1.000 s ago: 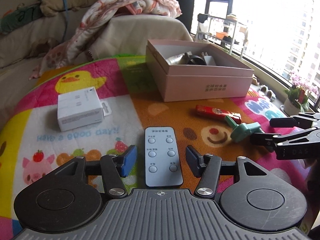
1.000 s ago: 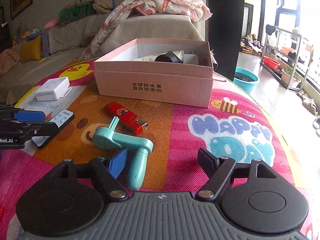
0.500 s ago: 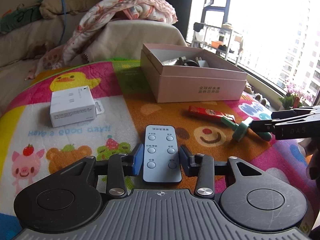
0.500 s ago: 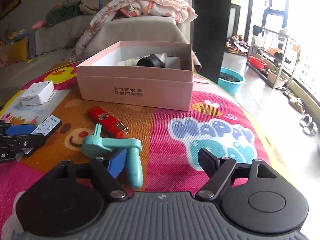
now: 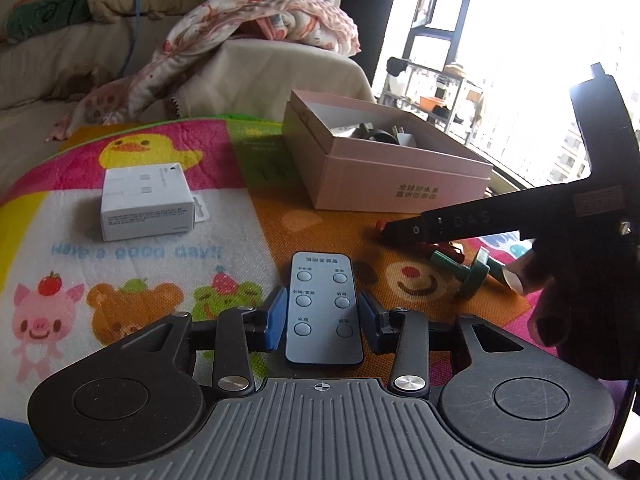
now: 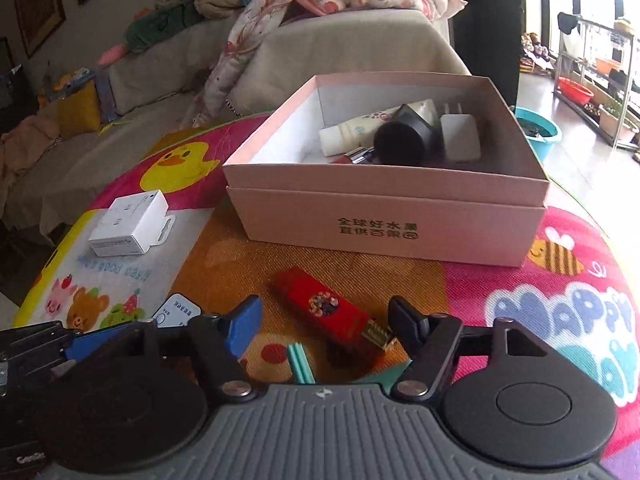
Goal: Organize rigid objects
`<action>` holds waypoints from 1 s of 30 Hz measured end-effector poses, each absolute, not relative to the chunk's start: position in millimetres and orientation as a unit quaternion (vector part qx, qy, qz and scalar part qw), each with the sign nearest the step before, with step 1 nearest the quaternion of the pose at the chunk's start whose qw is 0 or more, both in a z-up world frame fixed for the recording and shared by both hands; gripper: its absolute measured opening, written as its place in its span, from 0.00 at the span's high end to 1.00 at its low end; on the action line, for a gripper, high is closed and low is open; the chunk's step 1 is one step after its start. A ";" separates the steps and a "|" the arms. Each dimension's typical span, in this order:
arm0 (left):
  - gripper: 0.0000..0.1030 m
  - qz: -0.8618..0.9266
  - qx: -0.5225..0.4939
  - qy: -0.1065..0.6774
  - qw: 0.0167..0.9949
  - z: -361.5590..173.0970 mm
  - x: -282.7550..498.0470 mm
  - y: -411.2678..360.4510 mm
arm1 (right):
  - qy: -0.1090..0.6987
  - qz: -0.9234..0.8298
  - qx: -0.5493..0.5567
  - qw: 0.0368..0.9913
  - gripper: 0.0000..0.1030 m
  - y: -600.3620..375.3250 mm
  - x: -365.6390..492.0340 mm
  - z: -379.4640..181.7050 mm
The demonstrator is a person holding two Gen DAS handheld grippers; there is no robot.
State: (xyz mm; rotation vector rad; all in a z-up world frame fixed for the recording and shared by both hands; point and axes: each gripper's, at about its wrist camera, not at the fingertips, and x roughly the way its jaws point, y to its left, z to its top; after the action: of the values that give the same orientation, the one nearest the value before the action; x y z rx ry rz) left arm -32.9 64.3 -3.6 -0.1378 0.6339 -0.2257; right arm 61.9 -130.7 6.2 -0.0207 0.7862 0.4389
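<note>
Box contents [image 6: 404, 140] are shown only by the right view; the remote [image 5: 323, 308] is pinched by the left hand-held gripper [image 5: 322, 322]; the right hand-held gripper [image 6: 324, 326] is closing, spread around the red stick [image 6: 324, 306] on the cartoon mat [image 6: 560, 304].

The right tongs [image 6: 320, 326] are closing astride the red lighter [image 6: 324, 308], pads not yet touching it. Beyond the lighter stands the open pink box [image 6: 384, 216]; left of the box lies a small white carton [image 6: 130, 230]. A teal handle [image 6: 301, 362] pokes out just below the lighter.
</note>
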 end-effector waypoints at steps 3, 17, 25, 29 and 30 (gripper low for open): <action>0.58 -0.113 -0.077 0.310 0.941 -4.2 -32.6 66.9 | 0.379 0.243 -0.051 0.891 0.68 -121.9 62.0 10.1; 0.58 -0.118 -0.093 0.310 0.939 -4.8 -31.6 71.3 | 0.323 0.268 -0.204 0.885 0.48 -161.3 -23.9 11.4; 0.58 -0.115 -0.086 0.311 0.939 -4.4 -31.7 68.6 | 0.332 0.204 -0.112 0.914 0.47 -176.4 -10.2 22.9; 0.58 -0.115 -0.087 0.311 0.939 -4.4 -31.7 68.7 | 0.342 0.214 -0.052 0.914 0.47 -171.0 -15.8 21.3; 0.58 -0.115 -0.087 0.311 0.939 -4.4 -31.7 68.7 | 0.337 0.217 -0.070 0.913 0.47 -165.8 -17.7 19.7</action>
State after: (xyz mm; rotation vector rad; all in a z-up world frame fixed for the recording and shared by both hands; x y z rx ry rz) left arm -31.7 68.7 -4.4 -0.1783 0.6350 -0.2354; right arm -17.7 -165.8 19.7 -0.1432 0.6939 0.4479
